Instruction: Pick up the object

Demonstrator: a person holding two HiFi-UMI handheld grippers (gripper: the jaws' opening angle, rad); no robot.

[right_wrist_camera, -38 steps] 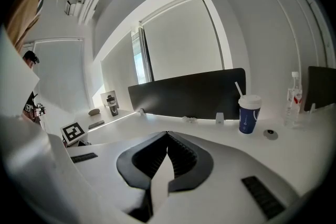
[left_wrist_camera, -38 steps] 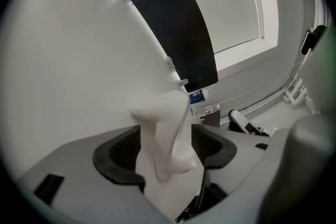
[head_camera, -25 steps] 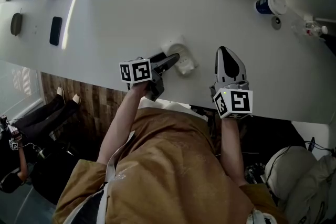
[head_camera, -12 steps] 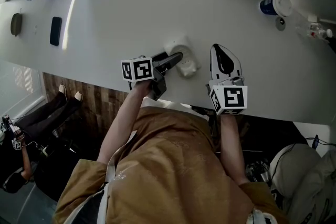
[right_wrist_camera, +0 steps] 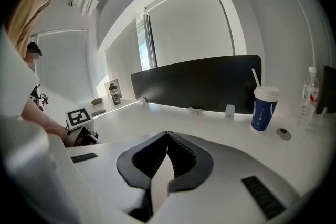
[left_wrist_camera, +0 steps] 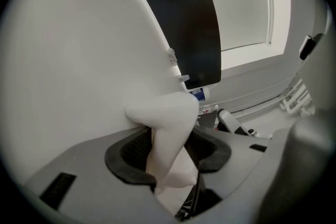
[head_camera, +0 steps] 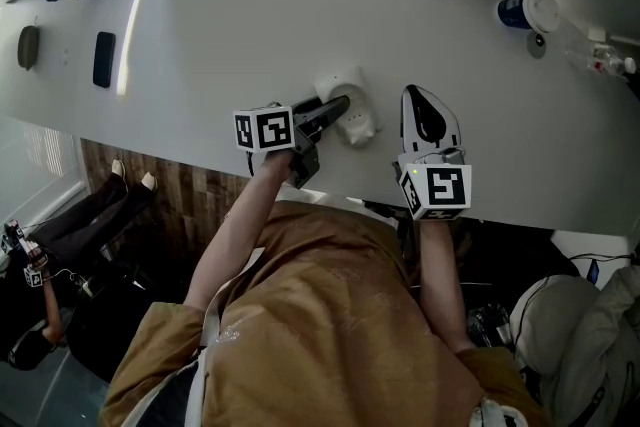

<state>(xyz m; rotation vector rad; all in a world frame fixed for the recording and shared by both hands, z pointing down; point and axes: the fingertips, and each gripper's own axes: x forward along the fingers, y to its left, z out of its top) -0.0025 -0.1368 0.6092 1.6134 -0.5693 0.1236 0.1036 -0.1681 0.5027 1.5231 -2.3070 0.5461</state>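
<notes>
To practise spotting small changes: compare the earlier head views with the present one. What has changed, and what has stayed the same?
The left gripper has just been closing its jaws on the white object between them and now grips it. The right gripper, jaws shut and empty, shifted slightly leftward in the head view. The white object is unmoved on the table.

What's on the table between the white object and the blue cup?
Nothing: in the head view the table is bare between the white object and the blue cup.
</notes>
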